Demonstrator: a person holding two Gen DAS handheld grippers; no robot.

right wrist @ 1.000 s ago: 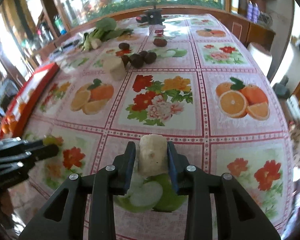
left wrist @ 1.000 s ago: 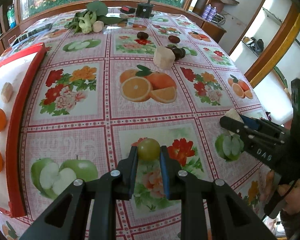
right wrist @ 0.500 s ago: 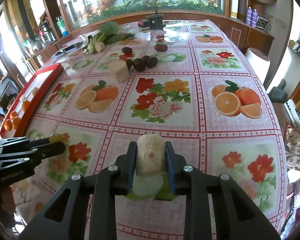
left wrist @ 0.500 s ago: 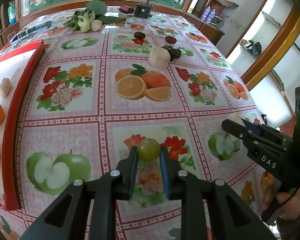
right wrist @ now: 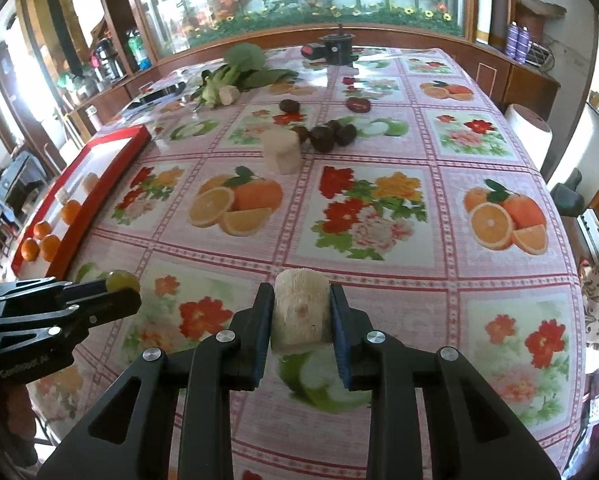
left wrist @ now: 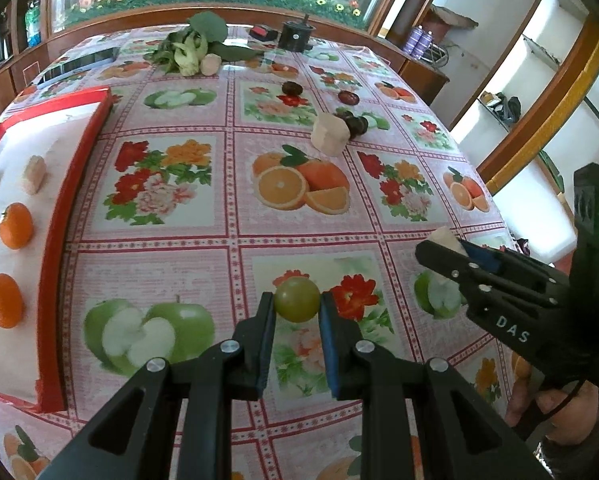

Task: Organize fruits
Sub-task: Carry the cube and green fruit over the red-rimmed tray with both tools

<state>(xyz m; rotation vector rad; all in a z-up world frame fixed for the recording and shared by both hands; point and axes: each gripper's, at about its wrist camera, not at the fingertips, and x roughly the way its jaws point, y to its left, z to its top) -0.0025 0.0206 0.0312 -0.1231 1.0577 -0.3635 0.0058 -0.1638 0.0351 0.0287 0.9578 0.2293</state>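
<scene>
Both grippers loaded.
Left gripper (left wrist: pixel 296 310) clamps a green fruit (left wrist: pixel 296 299) — right gripper (right wrist: pixel 301 312) pinches a pale chunk (right wrist: pixel 301 312), both lower centre, tilted down.

At the far end of the patterned tablecloth (left wrist: pixel 227 240) we see leafy greens (left wrist: pixel 191 46), with a black round container (left wrist: pixel 295 36) and a small red-and-black object (left wrist: pixel 262 33) to their right. Purple bottles (right wrist: pixel 515 40) stand far right.
</scene>
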